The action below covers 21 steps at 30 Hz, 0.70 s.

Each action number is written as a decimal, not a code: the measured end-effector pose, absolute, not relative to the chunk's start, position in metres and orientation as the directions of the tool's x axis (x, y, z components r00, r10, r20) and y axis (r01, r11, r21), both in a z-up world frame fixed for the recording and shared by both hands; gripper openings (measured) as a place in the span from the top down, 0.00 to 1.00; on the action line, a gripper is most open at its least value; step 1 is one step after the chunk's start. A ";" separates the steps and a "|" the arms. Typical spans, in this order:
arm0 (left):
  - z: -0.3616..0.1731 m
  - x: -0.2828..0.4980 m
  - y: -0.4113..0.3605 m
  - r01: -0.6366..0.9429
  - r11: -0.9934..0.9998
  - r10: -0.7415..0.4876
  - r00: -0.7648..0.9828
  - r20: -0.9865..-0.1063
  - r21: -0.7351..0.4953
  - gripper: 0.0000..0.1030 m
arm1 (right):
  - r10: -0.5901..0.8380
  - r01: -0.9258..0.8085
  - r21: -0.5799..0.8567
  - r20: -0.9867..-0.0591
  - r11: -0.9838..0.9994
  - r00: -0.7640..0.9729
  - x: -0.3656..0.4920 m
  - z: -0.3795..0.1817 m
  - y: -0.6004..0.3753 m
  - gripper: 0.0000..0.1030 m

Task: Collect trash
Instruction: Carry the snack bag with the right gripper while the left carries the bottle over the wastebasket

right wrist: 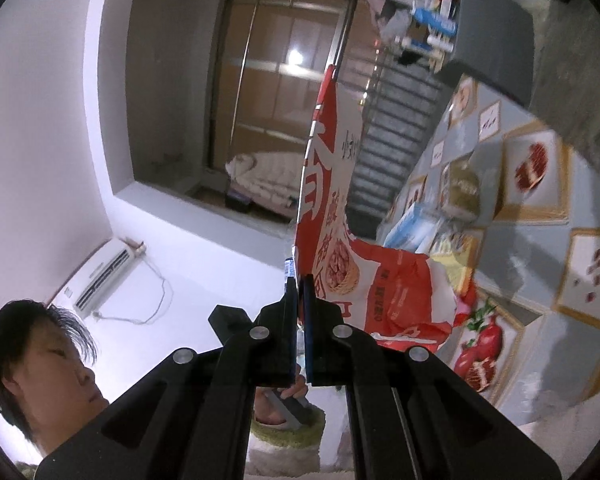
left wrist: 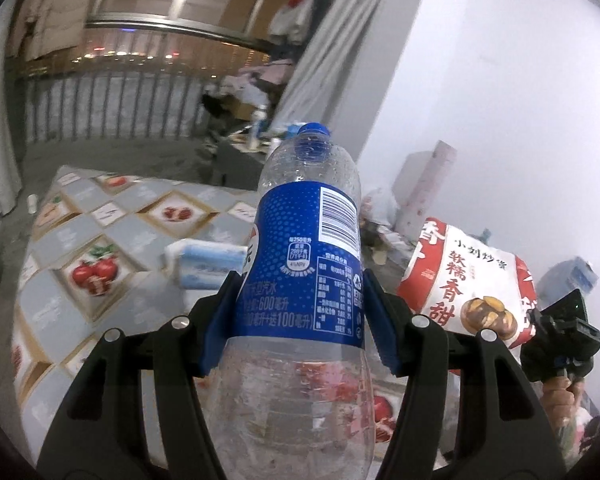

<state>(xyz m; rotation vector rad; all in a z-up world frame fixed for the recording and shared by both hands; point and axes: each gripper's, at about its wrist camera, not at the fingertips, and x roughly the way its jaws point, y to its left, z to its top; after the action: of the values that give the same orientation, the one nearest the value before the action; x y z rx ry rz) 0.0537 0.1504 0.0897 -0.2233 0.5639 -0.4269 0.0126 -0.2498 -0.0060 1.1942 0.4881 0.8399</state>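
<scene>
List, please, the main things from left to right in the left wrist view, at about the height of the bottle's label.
Patterned tablecloth with fruit pictures → pack of tissues → plastic bottle held in the left tool → red and white snack bag → right tool.

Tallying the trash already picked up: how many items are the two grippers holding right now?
2. An empty blue-labelled plastic bottle sits clamped in the left gripper; a red-and-white chestnut snack bag hangs pinched in the right gripper. More trash may lie out of view.
</scene>
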 end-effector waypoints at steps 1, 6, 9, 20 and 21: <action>0.090 0.055 0.145 0.339 0.885 -0.458 0.756 -0.467 -0.318 0.45 | 0.769 -0.303 0.943 0.092 0.136 0.633 0.010 -0.006 -0.257 0.97; 0.090 0.073 0.104 0.415 0.849 -0.527 0.708 -0.469 -0.328 0.45 | 0.688 -0.278 0.944 0.081 0.180 0.721 -0.006 -0.008 -0.294 0.97; 0.087 0.086 0.076 0.459 0.823 -0.569 0.670 -0.478 -0.335 0.45 | 0.641 -0.259 0.942 0.067 0.211 0.765 -0.014 -0.008 -0.313 0.97; 0.069 0.125 -0.062 0.625 0.697 -0.696 0.469 -0.544 -0.352 0.44 | 0.409 -0.093 0.946 -0.044 0.309 0.911 -0.051 -0.029 -0.392 0.97; 0.065 0.128 -0.079 0.641 0.681 -0.704 0.441 -0.556 -0.353 0.44 | 0.387 -0.066 0.946 -0.065 0.316 0.920 -0.054 -0.033 -0.399 0.97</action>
<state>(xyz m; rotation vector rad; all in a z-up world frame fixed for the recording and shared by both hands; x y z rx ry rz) 0.1281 -0.0794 0.0654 -0.0948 0.7358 -0.8366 -0.0536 -0.3987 -0.0329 1.2175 0.3034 0.3042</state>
